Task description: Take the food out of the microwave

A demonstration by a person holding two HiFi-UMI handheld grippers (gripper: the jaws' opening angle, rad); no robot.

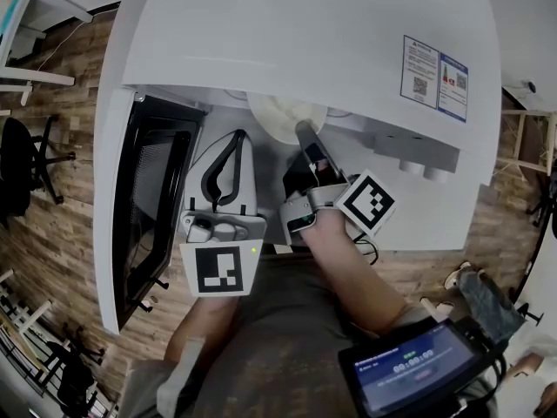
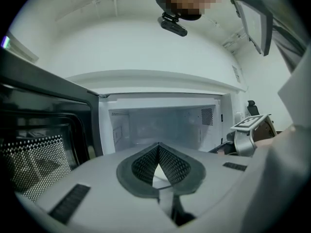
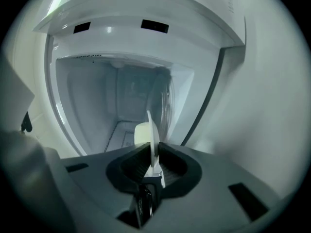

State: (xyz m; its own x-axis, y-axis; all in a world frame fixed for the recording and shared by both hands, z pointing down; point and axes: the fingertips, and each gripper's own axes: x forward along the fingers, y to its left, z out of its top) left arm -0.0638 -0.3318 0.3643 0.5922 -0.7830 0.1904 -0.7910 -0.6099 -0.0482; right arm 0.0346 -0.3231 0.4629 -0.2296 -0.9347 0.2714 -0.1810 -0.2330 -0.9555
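Note:
The white microwave point(image 1: 305, 33) stands with its dark-windowed door point(image 1: 152, 198) swung wide to the left. At the cavity mouth a white plate point(image 1: 278, 116) juts out from under the top edge. My right gripper point(image 1: 305, 133) is shut on its rim. In the right gripper view the plate point(image 3: 153, 142) shows edge-on between the pads, with a pale rounded lump point(image 3: 142, 132) on one side; I cannot tell what it is. My left gripper point(image 1: 237, 139) hovers before the cavity's left half, shut on nothing. From the left gripper view the cavity point(image 2: 160, 123) looks bare, and my left gripper's point(image 2: 158, 147) tips meet.
A label point(image 1: 435, 75) is stuck on the microwave's top at the right. A tablet-like device point(image 1: 418, 373) with a lit screen hangs at the lower right near my arm. A black chair point(image 1: 22, 164) stands on the wooden floor to the left.

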